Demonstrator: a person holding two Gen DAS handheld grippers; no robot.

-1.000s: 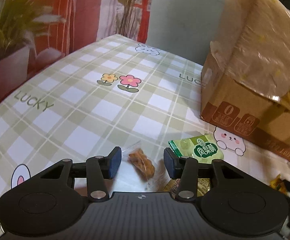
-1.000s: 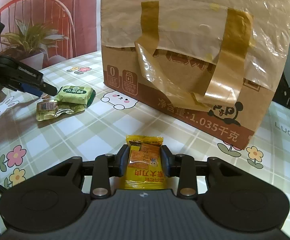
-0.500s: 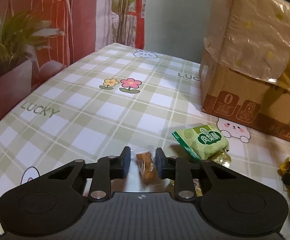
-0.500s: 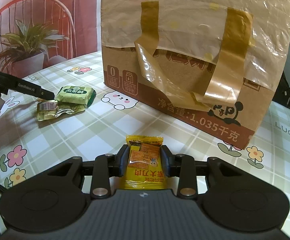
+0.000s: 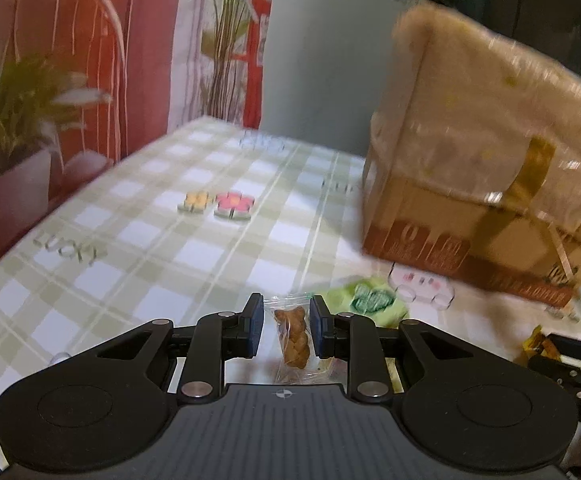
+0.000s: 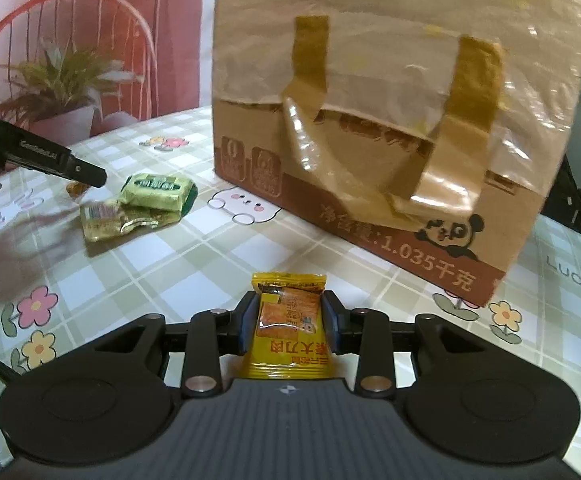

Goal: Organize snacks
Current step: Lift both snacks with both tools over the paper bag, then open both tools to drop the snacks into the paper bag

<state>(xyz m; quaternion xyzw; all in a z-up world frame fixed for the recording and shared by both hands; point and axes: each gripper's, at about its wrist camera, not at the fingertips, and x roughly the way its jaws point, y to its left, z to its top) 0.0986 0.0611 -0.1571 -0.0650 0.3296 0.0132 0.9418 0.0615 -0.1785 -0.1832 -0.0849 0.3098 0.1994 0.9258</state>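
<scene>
My left gripper (image 5: 285,320) is shut on a clear packet holding a brown twisted snack (image 5: 292,340), lifted a little above the checked tablecloth (image 5: 162,248). Just right of it lies a green snack packet (image 5: 364,304). My right gripper (image 6: 289,320) is shut on a yellow snack packet (image 6: 288,320), low over the cloth in front of the brown cardboard box (image 6: 390,132). In the right wrist view the left gripper's finger (image 6: 56,160) shows at the left edge, beside the green packet (image 6: 156,186) and a pale yellow-green packet (image 6: 112,220) under it.
The big cardboard box (image 5: 486,184), wrapped in plastic and tape, stands at the back right of the table. A potted plant (image 5: 6,128) and a red chair back sit beyond the table's left edge. The right gripper's black body (image 5: 574,360) shows at the left wrist view's right edge.
My left gripper closed on the brown twisted snack packet and lifted it off the cloth, swinging slightly. The right gripper kept still with the yellow packet.
</scene>
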